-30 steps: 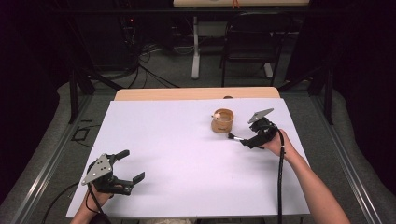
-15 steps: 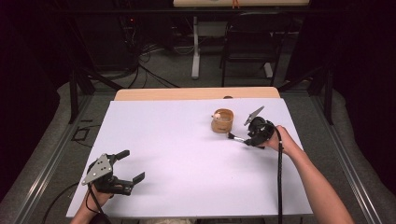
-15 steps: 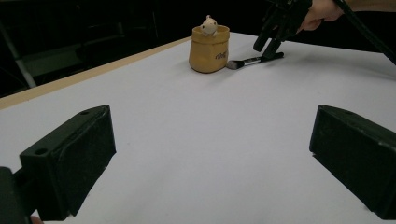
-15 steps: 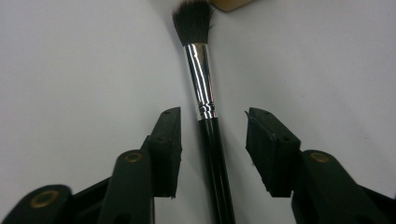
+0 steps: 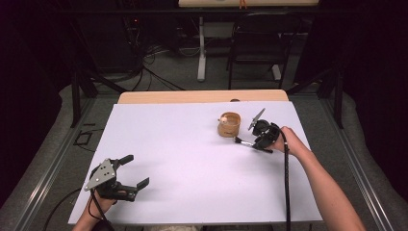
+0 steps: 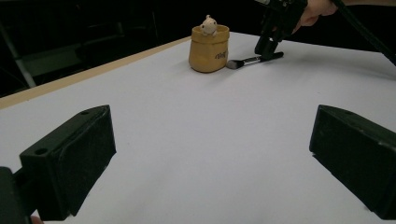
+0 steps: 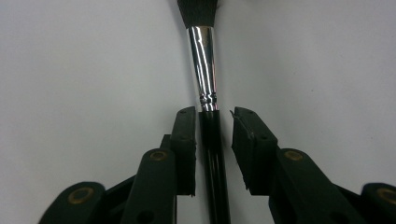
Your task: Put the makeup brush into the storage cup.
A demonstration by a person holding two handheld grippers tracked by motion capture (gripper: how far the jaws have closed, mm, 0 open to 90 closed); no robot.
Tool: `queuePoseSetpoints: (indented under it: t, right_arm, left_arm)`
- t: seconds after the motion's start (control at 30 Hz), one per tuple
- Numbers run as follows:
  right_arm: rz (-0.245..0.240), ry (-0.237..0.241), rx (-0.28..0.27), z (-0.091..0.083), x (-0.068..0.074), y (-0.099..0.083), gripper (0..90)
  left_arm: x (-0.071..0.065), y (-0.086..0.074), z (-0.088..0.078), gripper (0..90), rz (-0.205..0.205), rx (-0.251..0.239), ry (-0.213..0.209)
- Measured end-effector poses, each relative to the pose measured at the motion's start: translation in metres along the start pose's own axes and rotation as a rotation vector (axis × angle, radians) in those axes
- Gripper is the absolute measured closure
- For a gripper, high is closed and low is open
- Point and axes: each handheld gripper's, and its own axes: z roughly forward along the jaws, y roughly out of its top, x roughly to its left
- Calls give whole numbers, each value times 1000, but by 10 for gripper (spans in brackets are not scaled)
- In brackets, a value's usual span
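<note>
— What's on the big white surface [image 5: 192,144]?
— A little yellow pot [image 5: 229,124], and a brush [image 7: 205,70] lying beside it.
— And the tongs?
— The right tongs [image 7: 214,135] sit around the brush handle, nearly closed, with a small gap. I think a squeeze, then a lift, comes next. The left tongs [image 5: 130,171] wait wide open, empty.

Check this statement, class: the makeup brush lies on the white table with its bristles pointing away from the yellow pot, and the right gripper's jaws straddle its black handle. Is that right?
One detail is wrong. The makeup brush lies with its bristles pointing toward the yellow pot, almost reaching it, as the left gripper view shows. The rest stands: it lies on the white table and the right gripper has its jaws either side of the black handle.
</note>
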Motion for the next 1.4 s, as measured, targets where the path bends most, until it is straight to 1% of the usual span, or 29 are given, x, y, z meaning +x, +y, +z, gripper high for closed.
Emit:
queuePoseSetpoints:
  t: [0.03, 0.1, 0.13, 0.17, 0.2, 0.23, 0.27, 0.3, 0.37, 0.4, 0.43, 0.53, 0.57, 0.8, 0.87, 1.0, 1.13, 1.17, 1.2, 1.23, 1.3, 1.33, 1.37, 1.4]
  right_arm:
    - [-9, -4, 8, 2, -1, 1, 718]
    - [-6, -2, 13, 3, 0, 0, 725]
    - [2, -5, -1, 5, 0, 0, 730]
    - [-5, -3, 16, 6, -1, 0, 741]
    - [-5, -3, 16, 6, -1, 0, 741]
    - [-5, 4, 30, 7, -1, 1, 752]
    - [-2, 1, 27, 8, 0, 0, 757]
    - [-13, 4, 63, 7, -1, 2, 759]
    - [-15, 4, 70, 6, -1, 2, 761]
    - [-9, 4, 37, 9, 0, 2, 766]
    - [-20, 6, 48, 9, 0, 2, 783]
    - [-18, 6, 45, 9, 1, 2, 787]
    - [-24, 10, 46, 9, 0, 2, 789]
    - [-39, 0, 62, 9, 2, 4, 792]
    - [-42, 6, 71, 7, 2, 4, 792]
    - [-25, 3, 11, 2, 2, 0, 792]
    - [-11, 6, -26, -4, 3, -4, 793]
    - [-12, 8, -13, -7, 3, -4, 792]
    - [-4, 11, -51, -9, 3, -6, 792]
    - [-4, 11, -51, -9, 3, -6, 792]
    - [5, 11, -80, -11, 4, -9, 792]
    - [6, 12, -78, -12, 4, -10, 793]
    - [8, 11, -96, -13, 5, -11, 793]
    - [8, 11, -96, -13, 5, -11, 793]
  left_arm:
    - [0, 0, 0, 3, -1, 0, 0]
    - [0, 0, 0, 3, -1, 0, -1]
    - [0, 0, 0, 3, 0, 1, -1]
    - [0, 0, 0, 3, 1, 1, 0]
    - [0, 0, 0, 3, 1, 1, -1]
    - [0, 0, 0, 3, 0, -2, -4]
    - [0, 0, 0, 3, 0, -2, -4]
    - [0, 0, 0, 3, -1, 0, -1]
    - [0, 0, 0, 3, 0, 1, 0]
    - [0, 0, 0, 3, 2, 2, 0]
    - [0, 0, 0, 3, 0, 2, 0]
    - [0, 0, 0, 3, 3, 4, 0]
    - [0, 0, 0, 3, 3, 4, 0]
    - [0, 0, 0, 3, 0, 0, -1]
    - [0, 0, 0, 3, 0, 0, -1]
    - [0, 0, 0, 3, 3, 2, -1]
    - [0, 0, 0, 3, 2, 3, 0]
    - [0, 0, 0, 3, 3, 2, 1]
    - [0, 0, -1, 3, 2, 1, 1]
    - [0, 0, -1, 3, 2, 1, 1]
    - [0, 0, -1, 3, 3, 1, 3]
    - [0, 0, -1, 3, 2, 1, 3]
    - [0, 0, -1, 3, 2, 1, 3]
    - [0, 0, -1, 3, 1, 0, 4]
